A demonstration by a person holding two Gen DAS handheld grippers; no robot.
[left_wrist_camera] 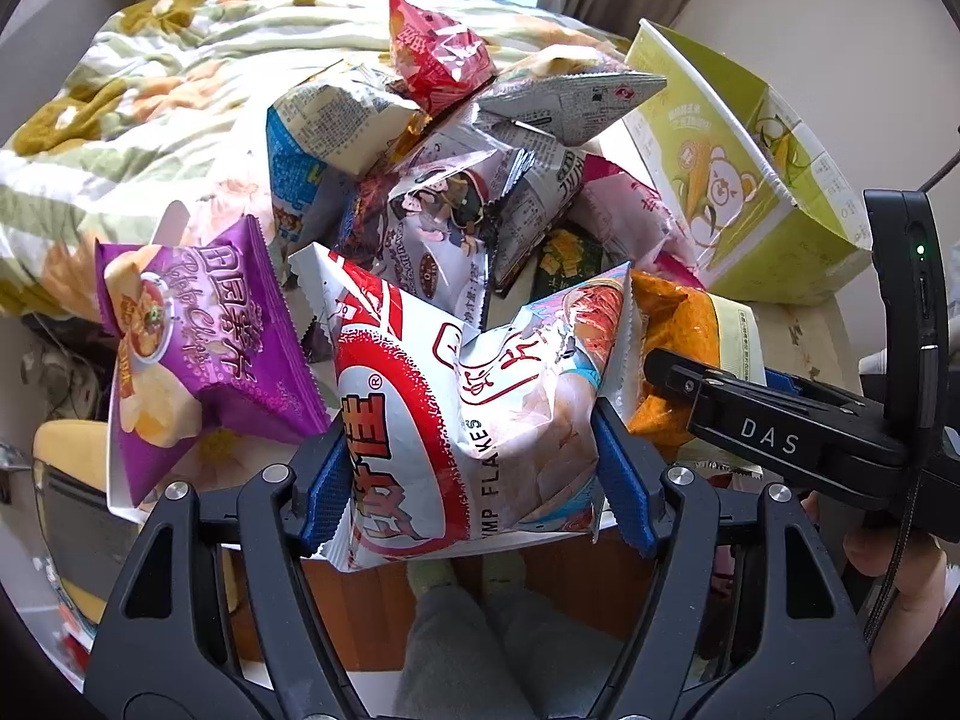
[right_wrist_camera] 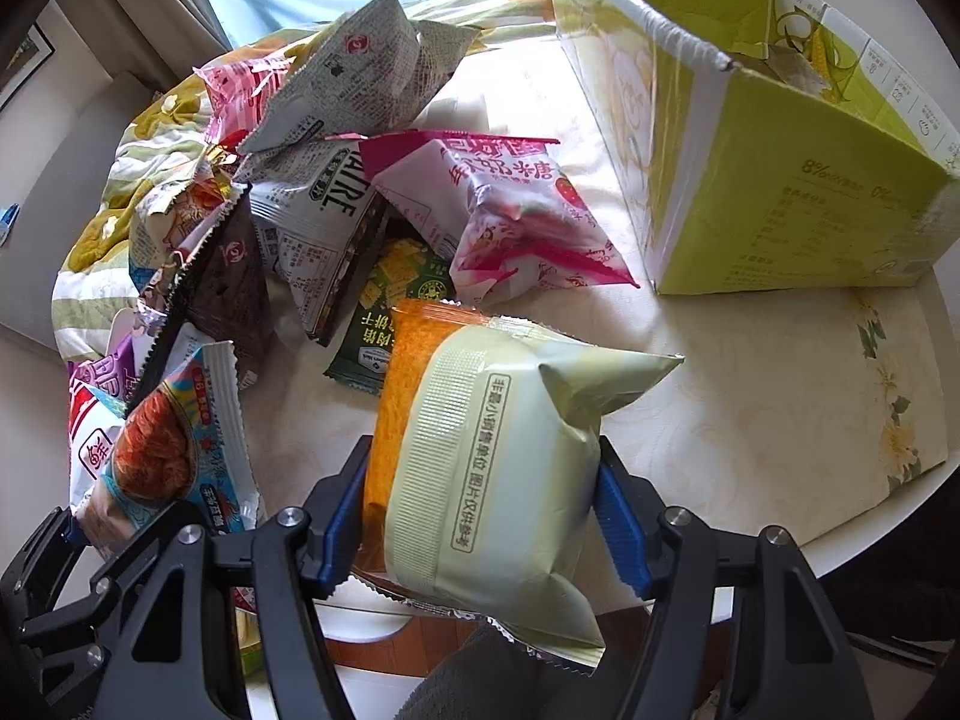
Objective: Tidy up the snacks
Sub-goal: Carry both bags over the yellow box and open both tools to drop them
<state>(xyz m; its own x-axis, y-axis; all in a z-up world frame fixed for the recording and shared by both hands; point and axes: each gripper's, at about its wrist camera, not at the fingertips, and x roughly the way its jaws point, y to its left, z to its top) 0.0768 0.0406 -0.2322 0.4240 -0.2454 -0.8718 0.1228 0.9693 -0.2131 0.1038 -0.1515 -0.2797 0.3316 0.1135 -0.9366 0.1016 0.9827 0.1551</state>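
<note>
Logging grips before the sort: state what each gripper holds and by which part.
Left gripper: red-and-white shrimp flakes bag, pinched across its lower sides. Right gripper: pale green and orange packet, clamped across its two sides near the lower end.

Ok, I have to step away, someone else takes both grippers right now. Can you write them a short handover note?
Left gripper: shut on the shrimp flakes bag.
Right gripper: shut on the orange and pale green packet.
Snack pile sits loose on the round table; the green carton stands open behind it.
Done: two packs gripped.
Left: place both, probably into the carton, then sort the pile.
</note>
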